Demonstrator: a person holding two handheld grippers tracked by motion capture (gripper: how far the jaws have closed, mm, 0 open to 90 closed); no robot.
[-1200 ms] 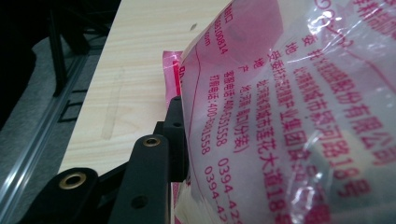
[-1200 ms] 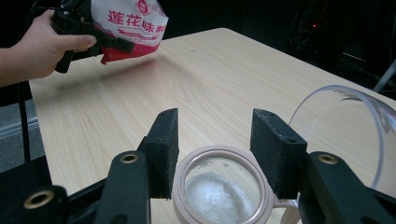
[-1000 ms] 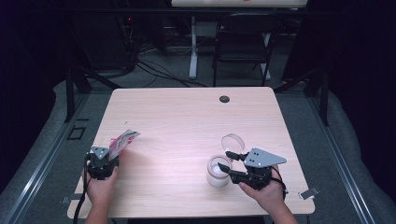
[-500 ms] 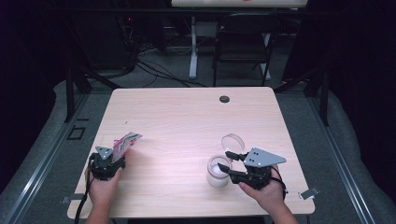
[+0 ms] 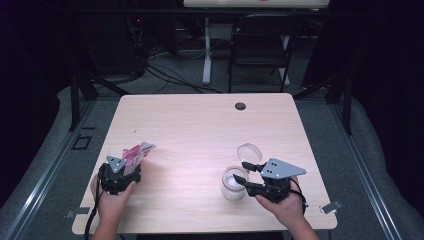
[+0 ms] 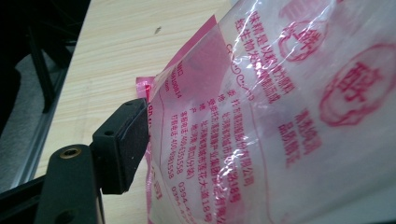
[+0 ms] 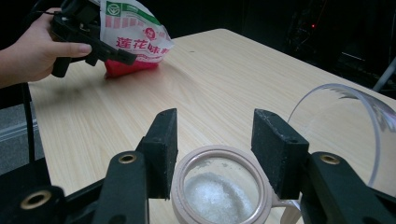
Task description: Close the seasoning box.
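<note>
Resting at the lower left of the high view, a pink-and-white printed seasoning packet lay on the wooden table; left gripper had its jaws just been opening, spread wide, packet between them but apparently no longer pinched; right gripper at lower right bracketed the rim of an open glass jar holding white granules; whether its pads pressed could not be told; hinged clear lid stood up behind. Risk, as judged: released packet slumping and spilling; a nudged jar tipping.
</note>
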